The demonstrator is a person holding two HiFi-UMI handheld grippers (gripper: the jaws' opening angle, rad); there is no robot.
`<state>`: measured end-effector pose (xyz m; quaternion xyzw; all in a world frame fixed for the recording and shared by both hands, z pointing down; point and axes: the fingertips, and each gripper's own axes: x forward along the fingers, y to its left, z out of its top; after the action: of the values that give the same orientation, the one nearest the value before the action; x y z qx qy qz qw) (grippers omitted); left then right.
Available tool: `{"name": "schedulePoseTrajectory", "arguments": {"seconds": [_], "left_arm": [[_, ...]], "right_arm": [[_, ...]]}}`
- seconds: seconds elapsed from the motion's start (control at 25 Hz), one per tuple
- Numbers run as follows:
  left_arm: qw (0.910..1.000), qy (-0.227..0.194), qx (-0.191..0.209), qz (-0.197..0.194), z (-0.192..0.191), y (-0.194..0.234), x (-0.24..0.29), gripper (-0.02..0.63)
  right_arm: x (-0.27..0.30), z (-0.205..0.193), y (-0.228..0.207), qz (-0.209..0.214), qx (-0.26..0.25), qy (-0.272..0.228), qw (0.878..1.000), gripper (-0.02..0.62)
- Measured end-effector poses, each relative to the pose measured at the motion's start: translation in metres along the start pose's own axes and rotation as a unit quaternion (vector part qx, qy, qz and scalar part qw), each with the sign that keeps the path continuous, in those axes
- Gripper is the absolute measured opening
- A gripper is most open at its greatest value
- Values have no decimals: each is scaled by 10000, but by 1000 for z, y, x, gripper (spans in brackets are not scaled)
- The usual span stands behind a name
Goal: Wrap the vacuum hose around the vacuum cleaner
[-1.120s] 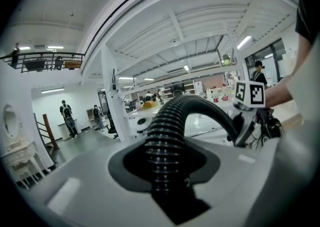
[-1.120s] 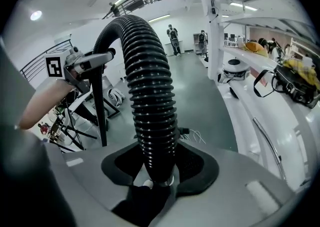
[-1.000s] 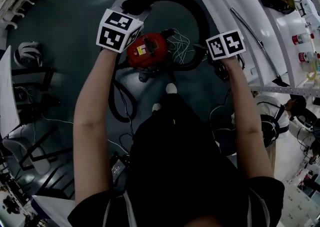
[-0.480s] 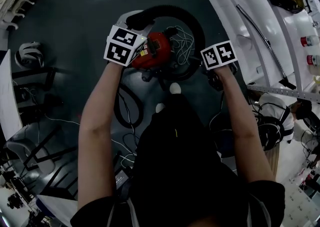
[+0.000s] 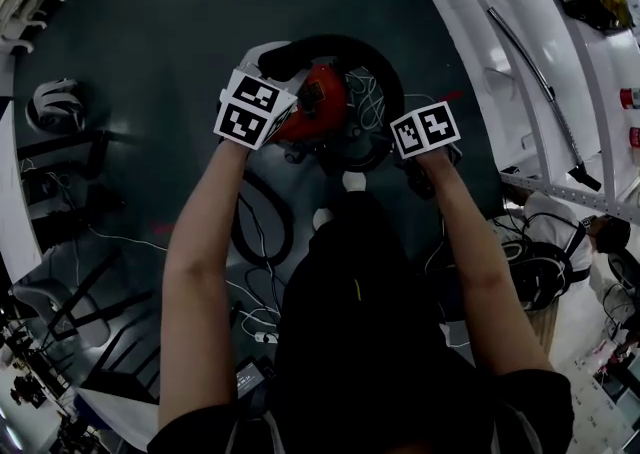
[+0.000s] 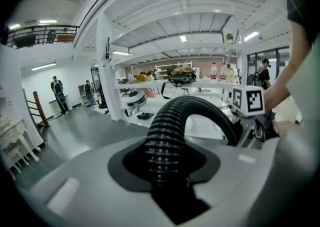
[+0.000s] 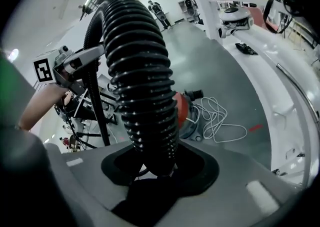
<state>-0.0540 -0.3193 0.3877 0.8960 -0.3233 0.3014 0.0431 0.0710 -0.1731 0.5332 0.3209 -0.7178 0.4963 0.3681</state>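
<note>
The red vacuum cleaner [image 5: 322,105] stands on the dark floor in front of my feet. Its black ribbed hose [image 5: 372,54] arches over and behind it from one gripper to the other. My left gripper [image 5: 268,55] is at the vacuum's left side, shut on the hose [image 6: 169,131], which curves up out of its jaws. My right gripper [image 5: 420,154] is at the vacuum's right, shut on the hose [image 7: 141,81] as well. In the right gripper view the red body [image 7: 183,112] shows just behind the hose.
A loose white power cord [image 7: 216,116] lies on the floor beside the vacuum. More black hose and cables [image 5: 262,232] loop near my left foot. White shelving [image 5: 520,72] runs along the right. A stool [image 5: 55,107] and frames stand at the left.
Both grippers have come down with the hose, from above the vacuum to either side of it. The hose arch has sunk closer round the red body.
</note>
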Motion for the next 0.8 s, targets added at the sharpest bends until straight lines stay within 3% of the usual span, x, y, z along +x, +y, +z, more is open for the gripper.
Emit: {"name": "schedulePoseTrajectory", "arguments": {"seconds": [0.52, 0.8], "left_arm": [[9993, 288, -238, -55, -72, 26, 69, 147], [9965, 429, -713, -35, -110, 47, 97, 147]], "right_arm": [[70, 13, -49, -53, 177, 319, 9993, 179], [94, 44, -77, -70, 260, 162, 9995, 179]]}}
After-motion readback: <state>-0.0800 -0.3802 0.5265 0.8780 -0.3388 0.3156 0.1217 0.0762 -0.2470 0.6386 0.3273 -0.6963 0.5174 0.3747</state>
